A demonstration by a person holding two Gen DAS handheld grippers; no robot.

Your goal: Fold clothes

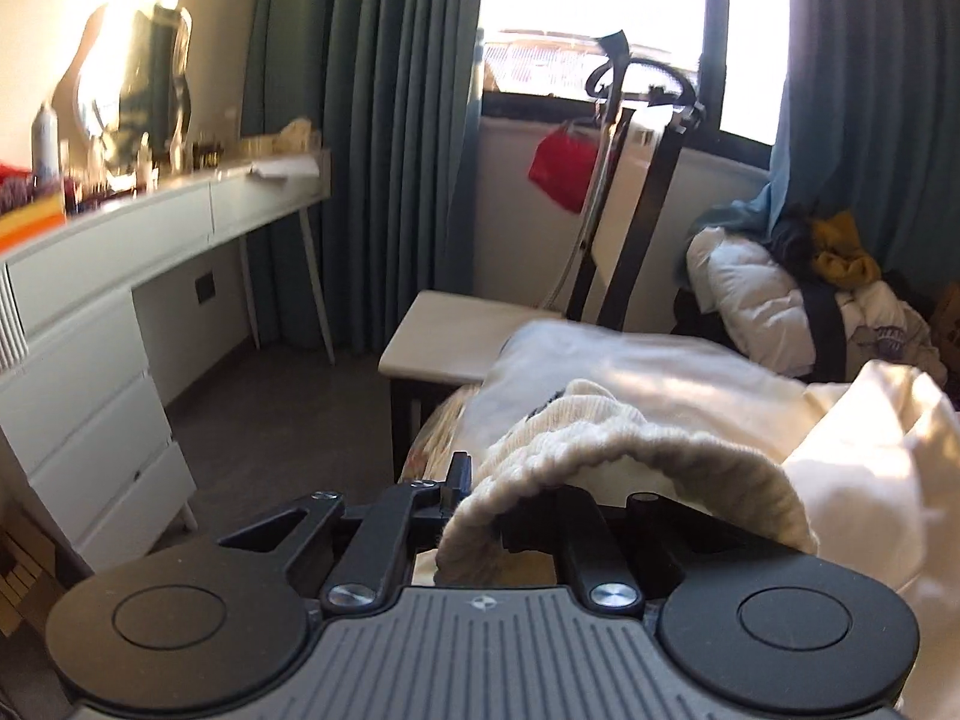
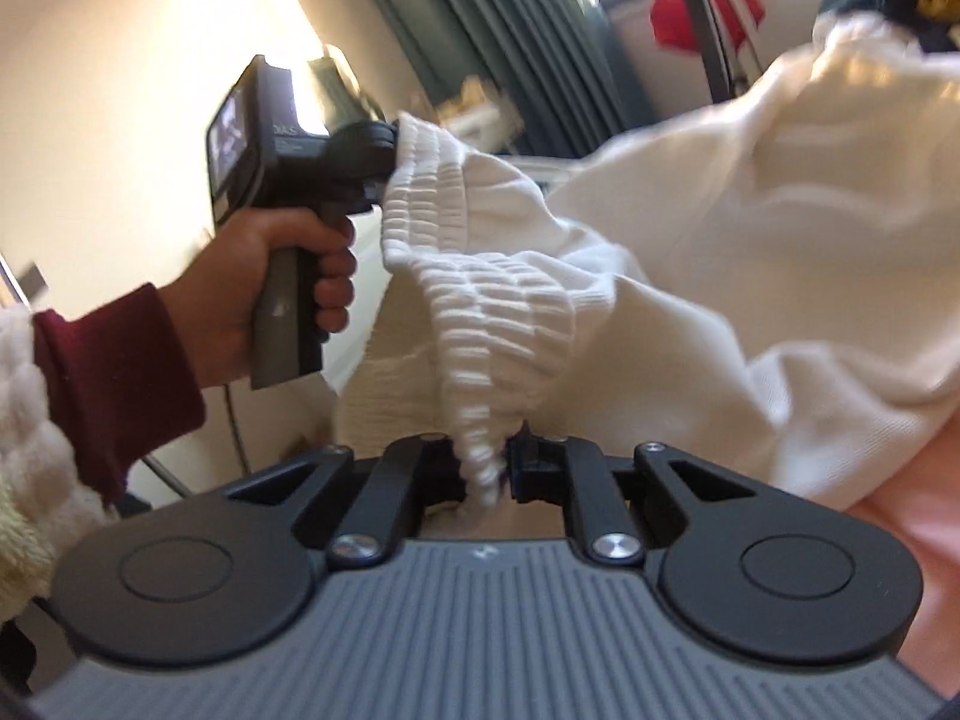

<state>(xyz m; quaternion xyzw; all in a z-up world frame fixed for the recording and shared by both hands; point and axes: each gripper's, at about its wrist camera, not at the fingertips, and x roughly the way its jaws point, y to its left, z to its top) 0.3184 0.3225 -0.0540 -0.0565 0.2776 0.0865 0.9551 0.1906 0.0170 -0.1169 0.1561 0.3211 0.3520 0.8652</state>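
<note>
Cream garment, ribbed elastic waistband gathered and stretched between the two grippers, body of the cloth hanging off to the right side of the right wrist view, lifted off any surface there. Right gripper clamped on the waistband: bunched elastic passes down between the jaws, which are drawn close around it. Left gripper, seen from the right wrist view, grips the other end of the same waistband at upper left; the person's left hand wraps the grey handle, dark red sleeve and a fluffy white cuff behind it. In the left wrist view the waistband drapes over the left gripper and hides the right finger; left finger shows as a black tip beside the cloth, jaws closed on the fabric as far as can be seen. Rest of the cream garment billows at right in sunlight. Beyond it, a pale folded piece lies on the bed surface. Further out: pale side table on dark legs, black stand with a red item hanging from it, heap of clothes with a white puffer and mustard piece, teal curtains framing a bright window, white dresser with a mirror and bottles at left. Right wrist view blurred in places.
</note>
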